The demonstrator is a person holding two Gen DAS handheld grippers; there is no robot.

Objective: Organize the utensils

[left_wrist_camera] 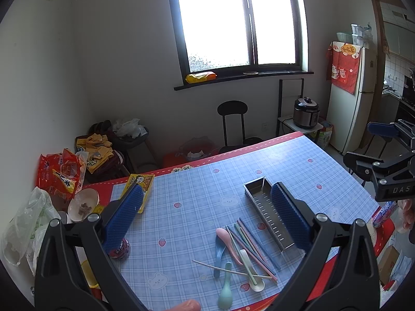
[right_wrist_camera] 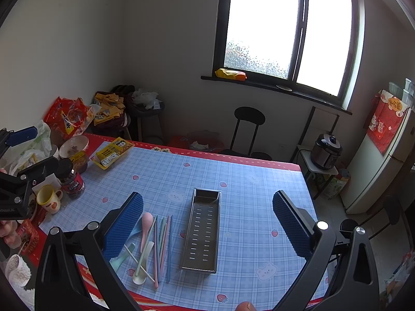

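Note:
A heap of pastel utensils lies on the blue plaid mat (right_wrist_camera: 246, 186): a pink spoon (right_wrist_camera: 146, 225), a cream spoon (right_wrist_camera: 141, 269), a teal spoon (right_wrist_camera: 122, 258), a blue spoon (left_wrist_camera: 219, 256) and several chopsticks (right_wrist_camera: 162, 246). Just right of them stands an empty slotted metal tray (right_wrist_camera: 205, 233). My right gripper (right_wrist_camera: 207, 220) hovers open above the tray, holding nothing. My left gripper (left_wrist_camera: 207, 216) is open too, above the mat, with the chopsticks (left_wrist_camera: 254, 243) and tray (left_wrist_camera: 269, 215) below its right pad. Each gripper shows at the edge of the other's view, as the left gripper (right_wrist_camera: 28, 153) and right gripper (left_wrist_camera: 371, 143).
Along the table's left side stand a dark jar (right_wrist_camera: 71, 178), a yellow mug (right_wrist_camera: 49, 198), a bowl (right_wrist_camera: 74, 146), a yellow packet (right_wrist_camera: 111, 153) and a red snack bag (right_wrist_camera: 68, 119). A black chair (right_wrist_camera: 249, 129) stands behind the table's far edge. A fridge (right_wrist_camera: 384, 171) is at right.

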